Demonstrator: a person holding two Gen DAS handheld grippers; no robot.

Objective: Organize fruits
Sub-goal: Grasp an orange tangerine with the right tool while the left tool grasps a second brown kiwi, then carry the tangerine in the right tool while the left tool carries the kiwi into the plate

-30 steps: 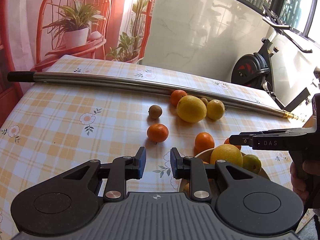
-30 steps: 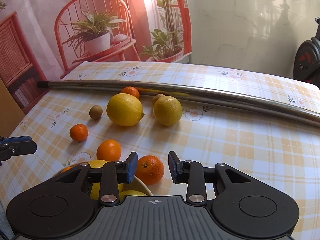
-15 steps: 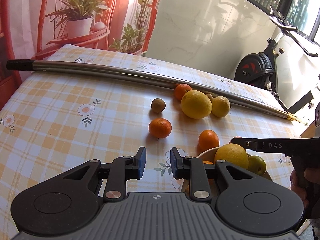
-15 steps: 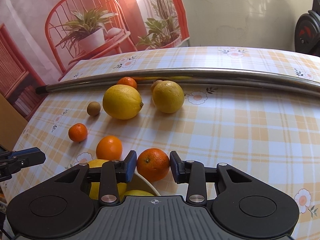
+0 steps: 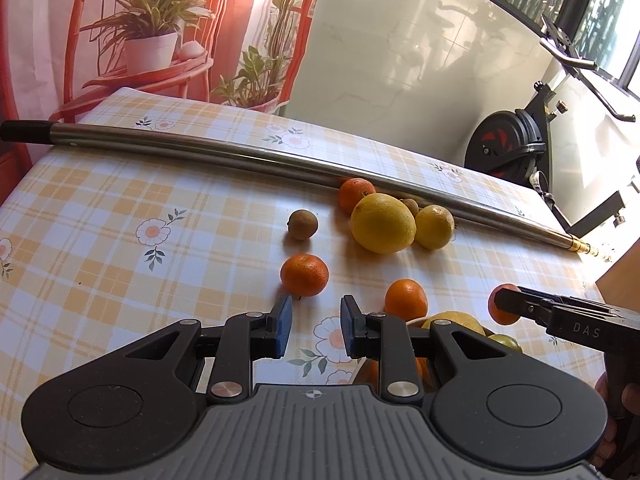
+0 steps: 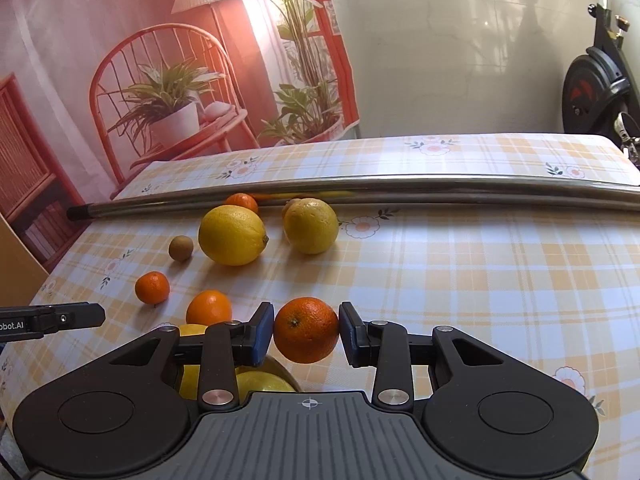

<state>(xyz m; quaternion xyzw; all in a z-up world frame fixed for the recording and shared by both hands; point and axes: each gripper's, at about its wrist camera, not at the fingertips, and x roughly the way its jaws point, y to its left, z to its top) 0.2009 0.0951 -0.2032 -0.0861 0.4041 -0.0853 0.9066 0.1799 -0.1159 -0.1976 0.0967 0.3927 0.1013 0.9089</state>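
Note:
My right gripper (image 6: 306,330) is shut on an orange (image 6: 306,330), its blue pads pressing both sides, just past the rim of a pale bowl (image 6: 280,364). The left wrist view shows the same orange (image 5: 502,304) in the right gripper (image 5: 520,304). The bowl (image 5: 416,322) holds a yellow lemon (image 5: 456,320) and a green fruit (image 5: 506,342). My left gripper (image 5: 314,322) hovers over the cloth left of the bowl, jaws drawn close with nothing between them. A mandarin (image 5: 305,274) lies just ahead of it and another orange (image 5: 405,299) sits beside the bowl.
Farther back lie a kiwi (image 5: 303,224), a big lemon (image 5: 383,223), a smaller lemon (image 5: 434,226) and a mandarin (image 5: 356,194) against a long steel rod (image 5: 240,156) that crosses the checked tablecloth (image 5: 120,240). An exercise bike (image 5: 512,148) stands beyond the table's far right edge.
My right gripper has slid forward until the orange that lay ahead of it sits between its pads. The left gripper has barely moved.

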